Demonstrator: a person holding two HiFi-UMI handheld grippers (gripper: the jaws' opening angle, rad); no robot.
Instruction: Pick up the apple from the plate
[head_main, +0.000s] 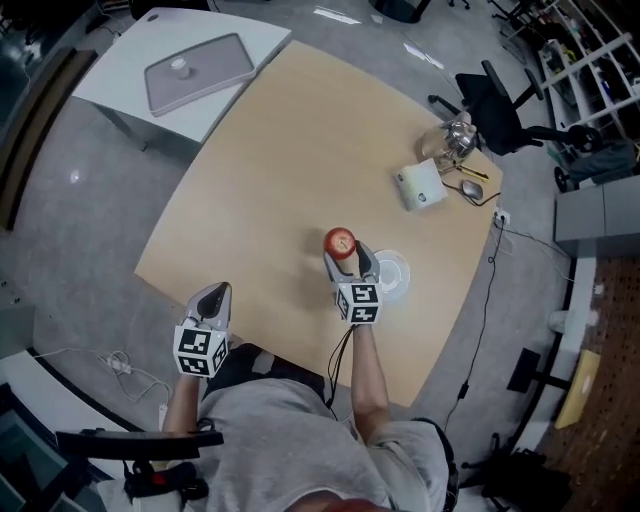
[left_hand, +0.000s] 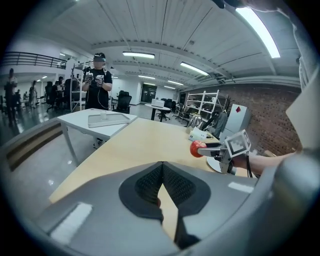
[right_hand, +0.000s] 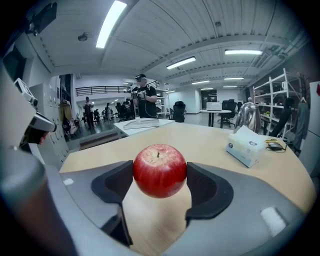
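Round red apple (right_hand: 160, 170) hangs clamped across its widest girth between the right gripper's (head_main: 350, 263) dark pads, just beside the white round plate (head_main: 396, 276). It looks firm, light and probably waxy-slick (bruisable too). The left gripper (left_hand: 161, 182) is closed and empty.

apple (head_main: 339, 241): 1, red
plate (head_main: 400, 276): 1, white
grippers: 2, left gripper (head_main: 215, 294) + right gripper (head_main: 346, 256)
marker cubes (head_main: 201, 350): 2, one on each gripper
tables: 2, wooden table (head_main: 270, 170) + white table (head_main: 120, 70)
tray (head_main: 200, 72): 1, grey, on the white table
tissue box (head_main: 420, 186): 1
kettle (head_main: 457, 137): 1
office chair (head_main: 497, 105): 1 beside the wooden table
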